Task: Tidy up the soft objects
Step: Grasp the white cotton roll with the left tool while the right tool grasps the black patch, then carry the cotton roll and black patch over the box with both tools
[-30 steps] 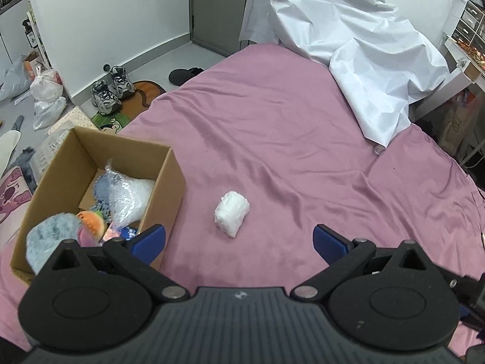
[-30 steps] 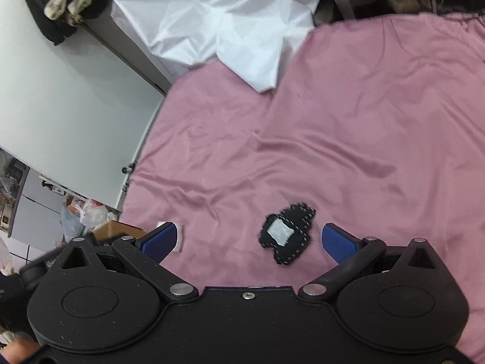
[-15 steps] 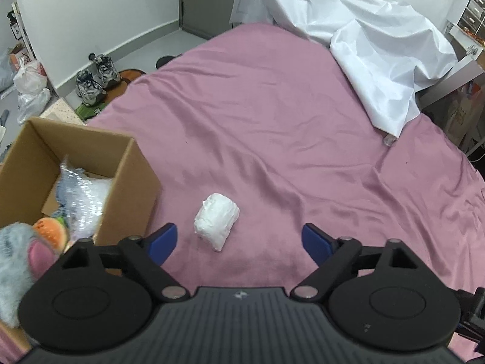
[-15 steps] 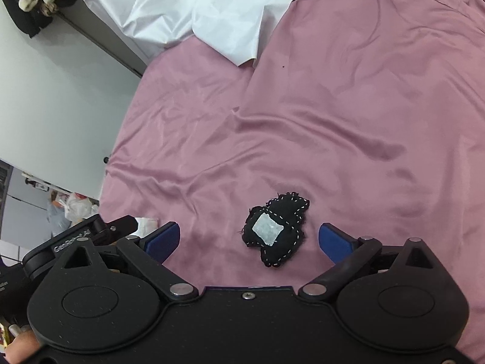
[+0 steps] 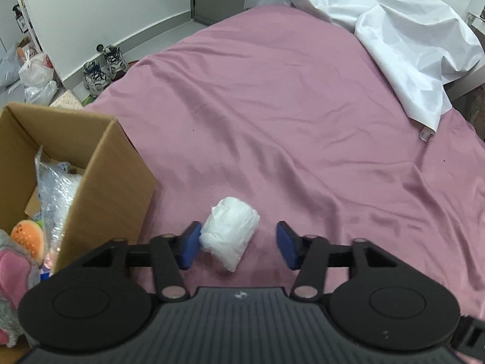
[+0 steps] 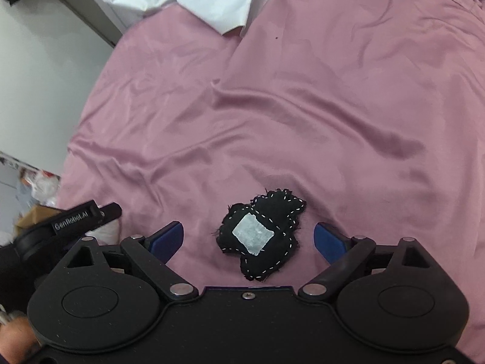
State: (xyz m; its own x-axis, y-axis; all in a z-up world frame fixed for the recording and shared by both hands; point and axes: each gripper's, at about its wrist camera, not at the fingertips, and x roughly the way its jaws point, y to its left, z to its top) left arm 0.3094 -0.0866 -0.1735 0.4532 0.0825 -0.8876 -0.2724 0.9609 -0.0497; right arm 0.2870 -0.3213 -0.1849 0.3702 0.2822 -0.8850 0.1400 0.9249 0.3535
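In the left wrist view, your left gripper (image 5: 238, 244) hangs low over the pink bed (image 5: 303, 121), fingers spread wide around the white wrapped bundle (image 5: 230, 232); the left pad (image 5: 189, 244) appears to be at the bundle's edge, the right pad stands clear of it. The cardboard box (image 5: 115, 182) sits just to the left on the bed, already holding a plush toy (image 5: 13, 273), an orange soft piece (image 5: 28, 238) and a plastic-wrapped item (image 5: 56, 194), so part of the sorting looks done. A white sheet (image 5: 409, 45) lies crumpled at the far corner, well apart; nothing blocks the short path to the box. In the right wrist view, your right gripper (image 6: 248, 239) brackets the black stitched cushion (image 6: 262, 239) with fingers wide and not touching it. The left gripper shows at the lower left. Two pieces appear left to box.
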